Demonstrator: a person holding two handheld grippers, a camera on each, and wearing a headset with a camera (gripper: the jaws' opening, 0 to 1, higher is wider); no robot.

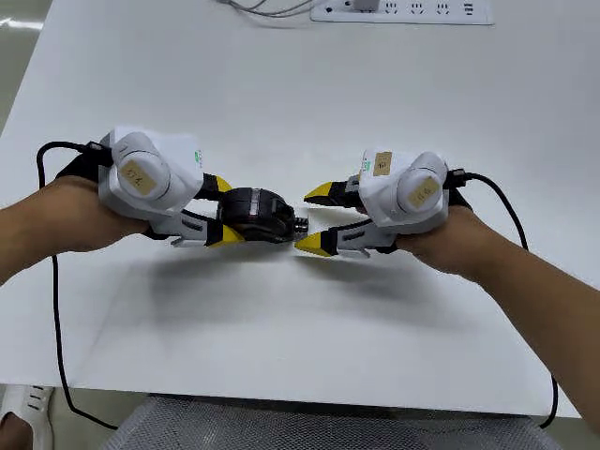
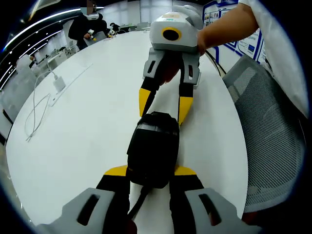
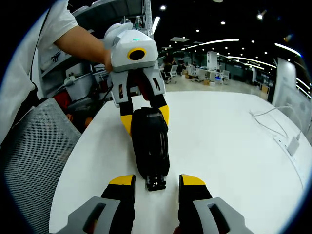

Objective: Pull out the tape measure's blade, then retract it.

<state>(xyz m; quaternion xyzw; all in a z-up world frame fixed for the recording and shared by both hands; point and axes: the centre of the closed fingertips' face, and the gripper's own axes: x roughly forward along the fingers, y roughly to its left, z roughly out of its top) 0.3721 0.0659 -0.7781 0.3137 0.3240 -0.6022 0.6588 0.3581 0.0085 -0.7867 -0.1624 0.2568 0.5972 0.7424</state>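
tape measure (image 1: 258,216) sits mid-frame over the table (image 1: 281,84), clamped in the fingers of the left gripper (image 1: 227,210). the right gripper (image 1: 313,220) has its fingers apart around the hook (image 3: 156,184). closing off-centre could miss that small tab or let it slip.

At frame centre a black tape measure (image 3: 150,139) sits on the white table (image 3: 229,146), its far end clamped by the left gripper (image 3: 145,118). At the bottom, the right gripper (image 3: 156,180) has its jaws apart, flanking the blade tab.
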